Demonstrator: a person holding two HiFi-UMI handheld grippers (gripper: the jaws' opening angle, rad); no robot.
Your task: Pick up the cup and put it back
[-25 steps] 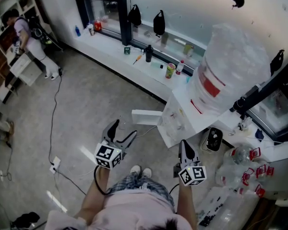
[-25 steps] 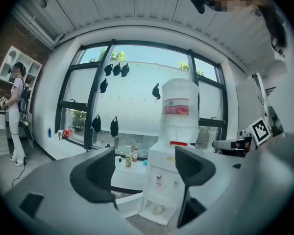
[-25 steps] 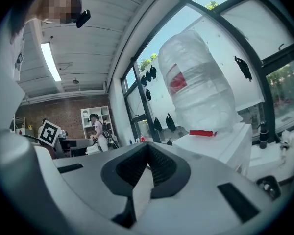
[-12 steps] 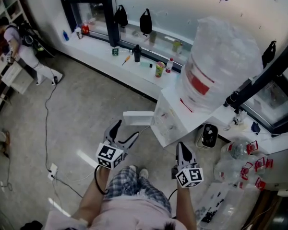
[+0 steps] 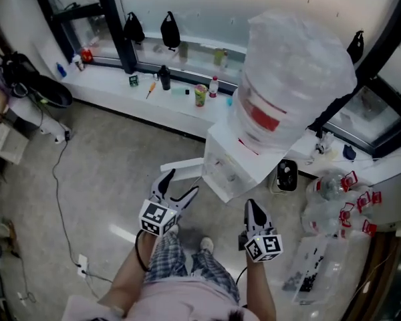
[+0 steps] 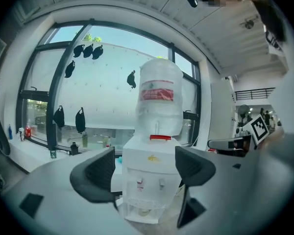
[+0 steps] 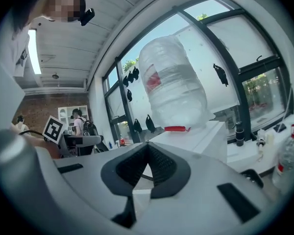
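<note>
A pale cup (image 6: 143, 211), as far as we could tell, sat in the tap bay of the white water dispenser (image 6: 148, 163), below its upturned bottle (image 6: 159, 97). We held our left gripper (image 6: 144, 168) well short of it, jaws spread wide with nothing gripped. Our right gripper (image 7: 146, 148) hung alongside, jaws pressed together, empty.

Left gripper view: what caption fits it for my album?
The left gripper, black jaws open, frames a white water dispenser topped by a large clear plastic bottle.
</note>
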